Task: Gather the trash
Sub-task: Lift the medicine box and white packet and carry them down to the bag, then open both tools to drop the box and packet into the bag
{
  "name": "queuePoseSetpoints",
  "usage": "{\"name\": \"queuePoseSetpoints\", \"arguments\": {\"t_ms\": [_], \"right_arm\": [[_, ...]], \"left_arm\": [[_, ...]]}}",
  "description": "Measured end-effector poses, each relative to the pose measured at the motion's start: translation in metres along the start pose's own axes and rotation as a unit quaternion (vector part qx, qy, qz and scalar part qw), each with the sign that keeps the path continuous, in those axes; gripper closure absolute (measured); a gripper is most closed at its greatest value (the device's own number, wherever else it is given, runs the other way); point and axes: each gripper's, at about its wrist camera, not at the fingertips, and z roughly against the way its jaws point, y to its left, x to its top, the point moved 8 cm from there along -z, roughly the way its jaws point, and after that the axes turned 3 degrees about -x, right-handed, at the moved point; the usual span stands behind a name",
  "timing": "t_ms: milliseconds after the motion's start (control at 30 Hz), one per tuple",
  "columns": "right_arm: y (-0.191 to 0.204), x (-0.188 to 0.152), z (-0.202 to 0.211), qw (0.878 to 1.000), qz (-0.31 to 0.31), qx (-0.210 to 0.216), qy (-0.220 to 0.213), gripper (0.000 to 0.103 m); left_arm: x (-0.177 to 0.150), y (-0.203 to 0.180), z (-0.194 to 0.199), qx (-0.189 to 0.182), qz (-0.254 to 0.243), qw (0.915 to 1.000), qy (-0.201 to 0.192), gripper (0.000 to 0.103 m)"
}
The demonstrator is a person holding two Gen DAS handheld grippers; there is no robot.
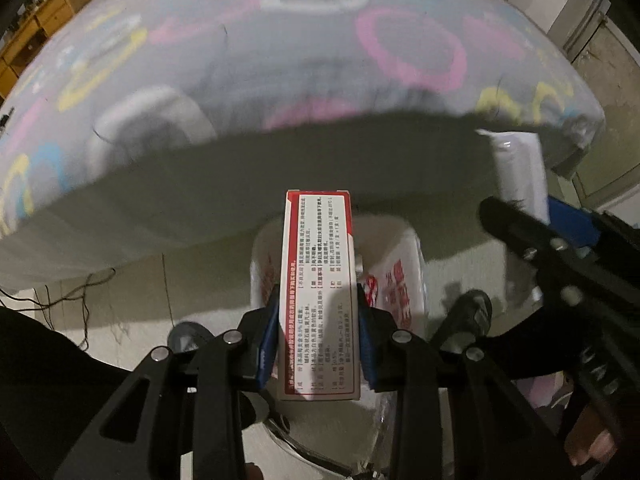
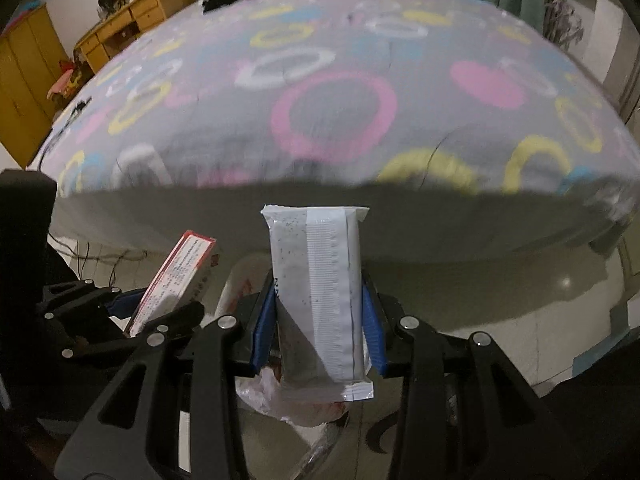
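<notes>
We hold both pieces over the white plastic bin bag (image 1: 400, 280), drop pending: left gripper (image 1: 318, 340) clamps the red-and-white printed carton (image 1: 318, 292), right gripper (image 2: 318, 320) clamps the white speckled snack wrapper (image 2: 320, 292).

Printed matt cardboard box (image 1: 318, 296) clamped between blue plastic pads (image 1: 267, 346), crinkled glossy plastic wrapper (image 2: 318, 300), thin white plastic bag (image 1: 394, 280), soft fleecy cloth bedspread (image 1: 280, 60), varnished wooden desk (image 2: 132, 20), polished floor (image 2: 560, 300).
</notes>
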Motion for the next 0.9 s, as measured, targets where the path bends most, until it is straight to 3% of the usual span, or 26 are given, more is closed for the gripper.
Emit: {"name": "queuePoseSetpoints", "arguments": {"t_ms": [333,533,900], "right_arm": [[-0.001,-0.028,-0.07,0.995,-0.031,0.016,0.093,0.065],[-0.004,-0.03,-0.098,0.992,-0.04,0.012,0.121,0.065],[0.004,-0.037,-0.121,0.988,-0.033,0.019,0.152,0.065]], "left_arm": [[-0.023,0.007,-0.055,-0.001,-0.002,0.9974,0.071,0.07],[-0.031,0.015,-0.081,0.0,0.004,0.9942,0.108,0.07],[-0.034,0.008,-0.102,0.004,-0.007,0.9913,0.131,0.069]]}}
